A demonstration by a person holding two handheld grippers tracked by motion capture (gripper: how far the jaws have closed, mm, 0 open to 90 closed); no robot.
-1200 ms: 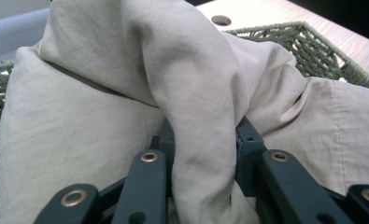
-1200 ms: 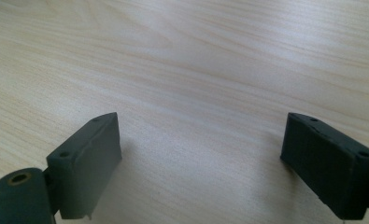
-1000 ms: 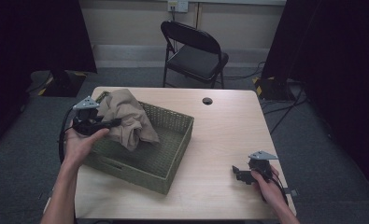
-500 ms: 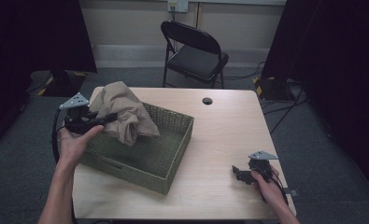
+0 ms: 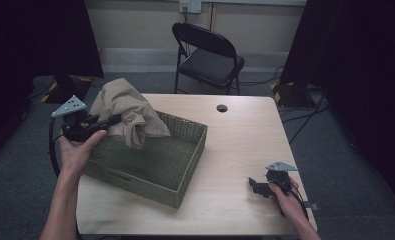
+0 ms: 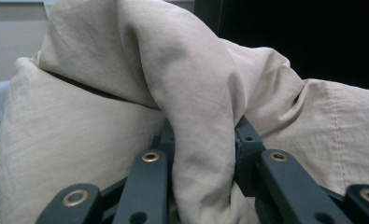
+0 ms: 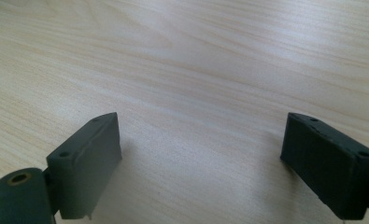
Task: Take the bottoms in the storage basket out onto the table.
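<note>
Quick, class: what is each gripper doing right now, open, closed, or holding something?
Left gripper: closed on a fold of the crumpled beige cloth, above the green woven basket.
Right gripper: open, holding nothing, over the light wooden table.

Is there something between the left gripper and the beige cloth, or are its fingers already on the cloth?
Nothing visible stands between them. The left gripper is shut on a fold of the beige cloth, which is pinched between its fingers, above the left end of the green woven basket.

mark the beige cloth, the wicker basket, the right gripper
beige cloth (image 5: 127, 112): high view, middle of the bunched fabric.
wicker basket (image 5: 192, 157): high view, right wall.
right gripper (image 7: 201, 161): right gripper view, gap between open jaws.
</note>
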